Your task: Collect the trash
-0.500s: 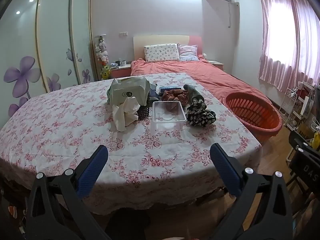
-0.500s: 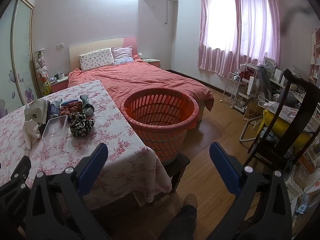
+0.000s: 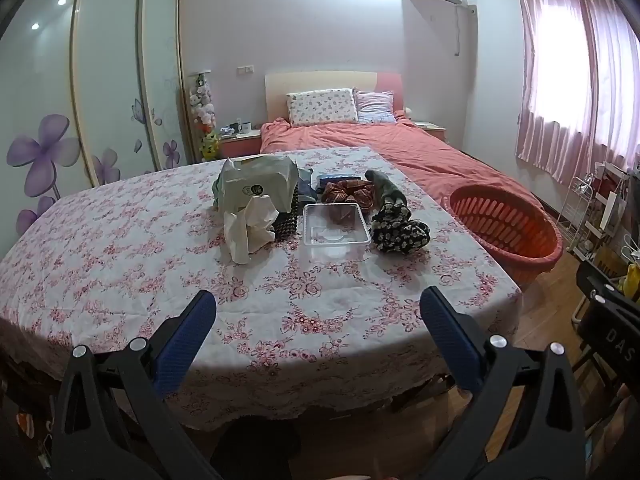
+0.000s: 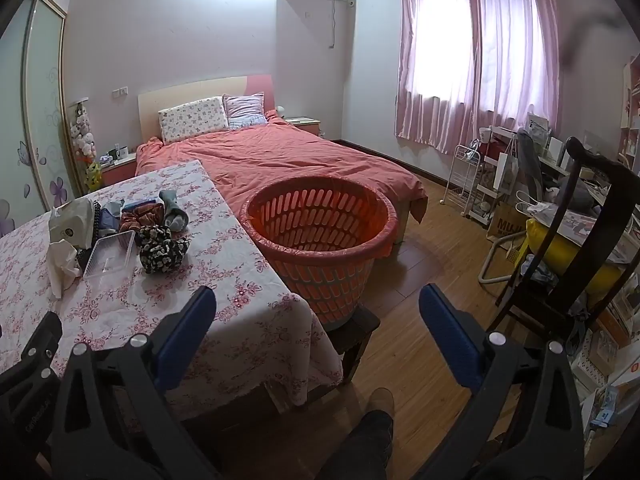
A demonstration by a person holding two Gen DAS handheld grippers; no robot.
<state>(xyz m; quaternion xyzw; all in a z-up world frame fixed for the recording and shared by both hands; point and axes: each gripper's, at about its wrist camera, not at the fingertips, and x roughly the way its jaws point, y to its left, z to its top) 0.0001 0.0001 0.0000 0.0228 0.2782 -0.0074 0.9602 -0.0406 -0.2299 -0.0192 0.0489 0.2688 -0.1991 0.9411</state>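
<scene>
Both claws, left claw and right claw, gape empty. The crumpled tissue on the tabletop is likely light and soft; pinch its bunched middle.

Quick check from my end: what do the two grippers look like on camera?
Both match: the left gripper and right gripper each have black angular frames with silver bolts and two fingers faced with dark blue pads. White lettering marks the black part at the left view's right edge.
</scene>
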